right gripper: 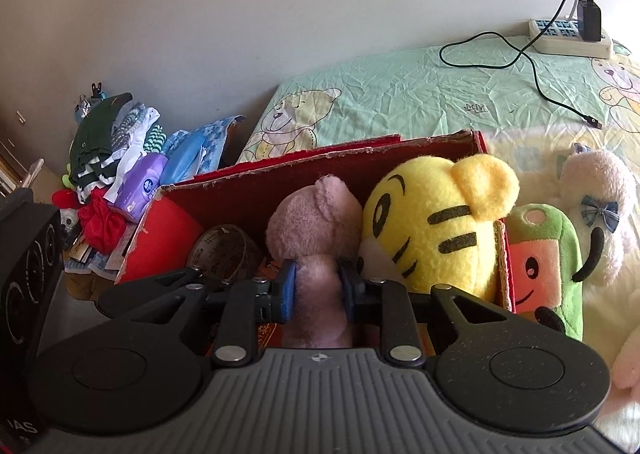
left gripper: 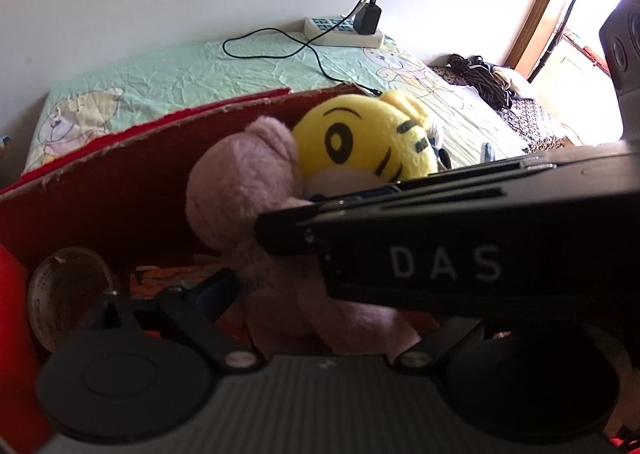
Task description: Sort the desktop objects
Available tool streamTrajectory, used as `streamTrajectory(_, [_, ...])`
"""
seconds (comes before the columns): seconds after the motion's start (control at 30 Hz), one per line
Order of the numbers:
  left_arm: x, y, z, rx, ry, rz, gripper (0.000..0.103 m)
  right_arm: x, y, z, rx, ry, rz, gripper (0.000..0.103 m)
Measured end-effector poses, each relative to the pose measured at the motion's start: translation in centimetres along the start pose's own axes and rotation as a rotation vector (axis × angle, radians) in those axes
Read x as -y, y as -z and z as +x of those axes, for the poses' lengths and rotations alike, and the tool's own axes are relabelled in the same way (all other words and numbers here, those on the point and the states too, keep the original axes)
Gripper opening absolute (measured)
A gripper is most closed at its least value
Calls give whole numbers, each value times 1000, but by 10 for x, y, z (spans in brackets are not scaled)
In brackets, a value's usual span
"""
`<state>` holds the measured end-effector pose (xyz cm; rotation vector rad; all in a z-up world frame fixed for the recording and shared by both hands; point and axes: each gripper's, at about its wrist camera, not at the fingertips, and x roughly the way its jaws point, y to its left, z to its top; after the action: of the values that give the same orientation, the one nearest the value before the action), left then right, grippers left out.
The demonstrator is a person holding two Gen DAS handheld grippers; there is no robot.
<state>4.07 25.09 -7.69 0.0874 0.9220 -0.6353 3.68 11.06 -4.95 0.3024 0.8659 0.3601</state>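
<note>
While the right gripper (right gripper: 316, 290) pinches the pink bear (right gripper: 316, 238) at its middle, the toy sits inside the red box (right gripper: 280, 173) on the bed (right gripper: 420, 93).
Its jaws are closed onto soft, light plush that squashes easily, so the waist looks a sound hold; the yellow tiger (right gripper: 436, 217) crowds it. Whether the left gripper's jaws are open I cannot tell.

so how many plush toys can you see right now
4: pink bear held in the red box, yellow tiger beside it, green toy and white toy outside. More may be hidden.
</note>
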Motion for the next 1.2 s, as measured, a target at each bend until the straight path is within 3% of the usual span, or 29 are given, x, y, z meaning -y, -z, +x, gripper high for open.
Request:
streamTrajectory(0.23, [-2, 2, -8, 5, 15, -15, 99, 5, 2, -6, 1, 7, 32, 24])
streamTrajectory(0.57, [15, 6, -10, 11, 2, 56, 100, 6, 9, -11, -20, 23, 36, 24])
streamTrajectory(1.2, [-8, 9, -22, 1, 28, -31, 100, 7, 9, -26, 28, -8, 60, 27])
